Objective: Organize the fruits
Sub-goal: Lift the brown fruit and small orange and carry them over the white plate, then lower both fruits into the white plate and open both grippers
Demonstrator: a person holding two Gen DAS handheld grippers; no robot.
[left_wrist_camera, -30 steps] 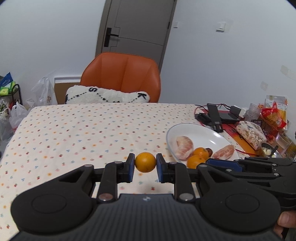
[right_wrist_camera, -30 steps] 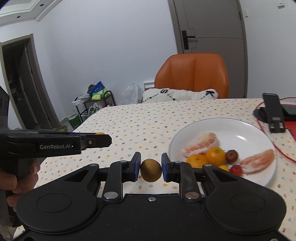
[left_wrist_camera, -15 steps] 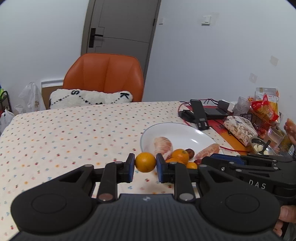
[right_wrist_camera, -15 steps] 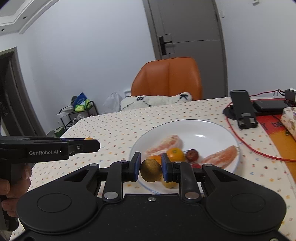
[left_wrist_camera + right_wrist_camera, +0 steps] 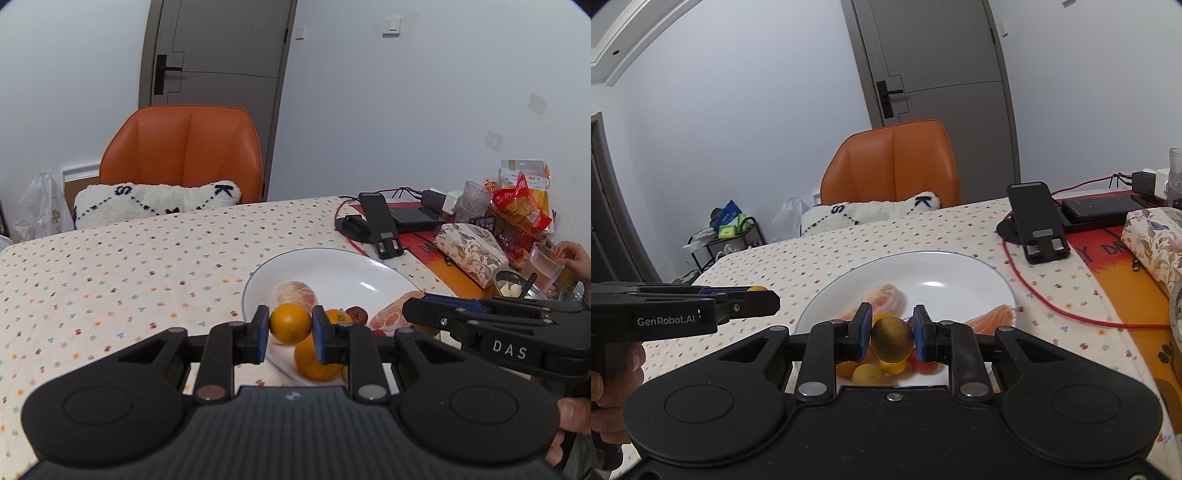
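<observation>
My left gripper [image 5: 290, 328] is shut on a small orange [image 5: 290, 323] and hangs over the near left rim of the white plate [image 5: 332, 266]. My right gripper [image 5: 892, 334] is shut on a brown kiwi [image 5: 892, 339] above the plate's [image 5: 923, 269] near side. On the plate lie peeled citrus pieces [image 5: 297, 293], oranges [image 5: 314, 360], a dark red date [image 5: 357, 314] and, under the right gripper, small yellow and red fruits [image 5: 871, 373]. Each gripper shows in the other's view: the right one [image 5: 417, 312] and the left one [image 5: 768, 299].
A black phone stand [image 5: 1036, 221], a red cable [image 5: 1052, 302], a power bank [image 5: 1097, 208] and a floral pouch [image 5: 471, 249] crowd the table's right side, with snack bags [image 5: 524, 203] and glasses behind. An orange chair [image 5: 183, 162] with a white cushion stands at the far edge. A person's hand [image 5: 576, 260] holds a glass at right.
Both grippers have moved forward and to the right, from beside the plate to over its near part, each still holding its fruit.
</observation>
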